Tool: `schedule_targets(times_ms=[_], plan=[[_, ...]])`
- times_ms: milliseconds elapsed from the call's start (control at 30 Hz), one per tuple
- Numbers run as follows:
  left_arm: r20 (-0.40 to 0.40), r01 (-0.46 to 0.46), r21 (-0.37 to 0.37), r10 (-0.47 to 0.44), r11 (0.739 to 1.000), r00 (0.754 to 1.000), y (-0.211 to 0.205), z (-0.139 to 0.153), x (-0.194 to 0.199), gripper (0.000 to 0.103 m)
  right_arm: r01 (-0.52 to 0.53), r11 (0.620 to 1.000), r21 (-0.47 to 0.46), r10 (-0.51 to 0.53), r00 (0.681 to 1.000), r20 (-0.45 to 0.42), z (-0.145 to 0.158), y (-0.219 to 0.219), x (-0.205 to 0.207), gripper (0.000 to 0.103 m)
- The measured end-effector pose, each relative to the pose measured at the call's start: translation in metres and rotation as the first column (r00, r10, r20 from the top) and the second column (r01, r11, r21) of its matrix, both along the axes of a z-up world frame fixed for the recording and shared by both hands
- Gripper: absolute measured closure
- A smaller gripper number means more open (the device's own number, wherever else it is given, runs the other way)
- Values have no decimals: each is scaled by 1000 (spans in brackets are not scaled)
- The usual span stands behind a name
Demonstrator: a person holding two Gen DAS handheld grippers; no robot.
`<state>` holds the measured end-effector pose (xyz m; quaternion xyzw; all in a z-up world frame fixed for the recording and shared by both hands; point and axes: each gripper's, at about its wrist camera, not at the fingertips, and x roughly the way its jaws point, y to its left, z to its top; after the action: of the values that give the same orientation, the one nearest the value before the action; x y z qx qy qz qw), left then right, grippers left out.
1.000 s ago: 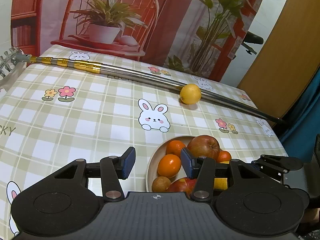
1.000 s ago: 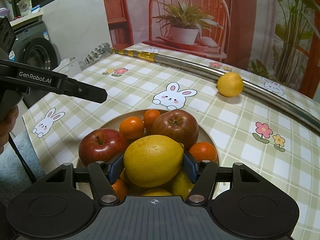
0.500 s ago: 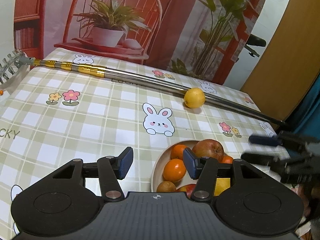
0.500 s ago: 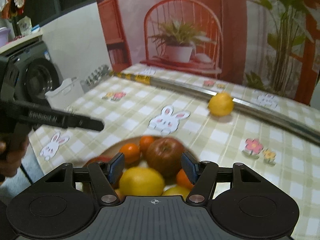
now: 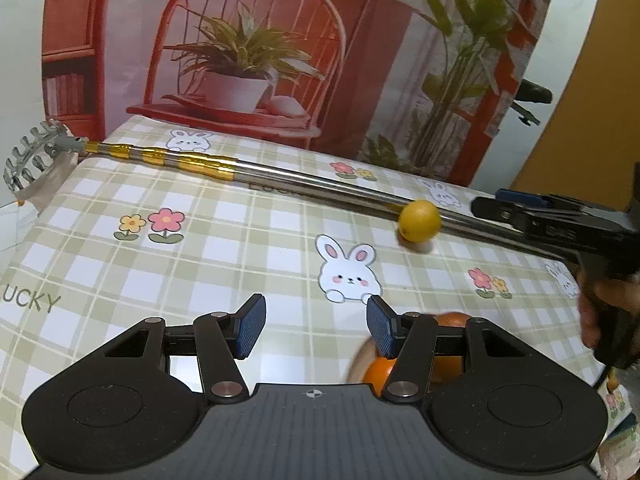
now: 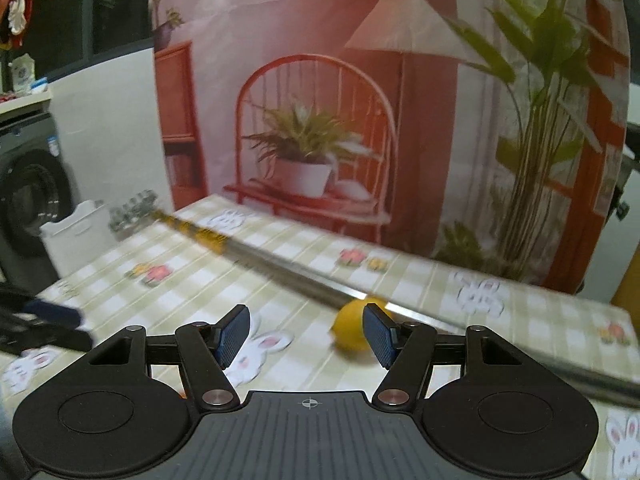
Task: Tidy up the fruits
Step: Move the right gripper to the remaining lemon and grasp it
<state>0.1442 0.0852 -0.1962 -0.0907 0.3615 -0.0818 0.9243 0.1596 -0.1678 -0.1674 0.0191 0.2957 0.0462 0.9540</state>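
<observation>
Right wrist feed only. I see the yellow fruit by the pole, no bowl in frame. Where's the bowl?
Observer: In the left wrist view, the bowl rim shows just behind the right finger of the left hand-held gripper, with an orange in it.
Operator: Left one holding anything?
Observer: No. Its jaws stand open with only tablecloth between them.
Operator: Where do I sit relative to the fruit?
Observer: The right hand-held gripper is to the right of the yellow fruit, above the pole, with a clear gap to the fruit.
</observation>
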Motion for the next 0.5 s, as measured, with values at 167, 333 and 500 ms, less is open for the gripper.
schedule_targets(times_ms=[167, 333, 500], plan=[[-11, -20, 3, 20, 1000, 1000, 6, -2, 9, 45, 55, 998, -28, -55, 998, -18, -29, -13, 47, 44], [-35, -32, 4, 32, 999, 999, 10, -9, 17, 45, 95, 995, -31, -98, 991, -94, -67, -23, 86, 43], [-62, -38, 4, 38, 999, 997, 12, -17, 23, 45, 124, 992, -14, -125, 981, -151, -94, -28, 104, 43]])
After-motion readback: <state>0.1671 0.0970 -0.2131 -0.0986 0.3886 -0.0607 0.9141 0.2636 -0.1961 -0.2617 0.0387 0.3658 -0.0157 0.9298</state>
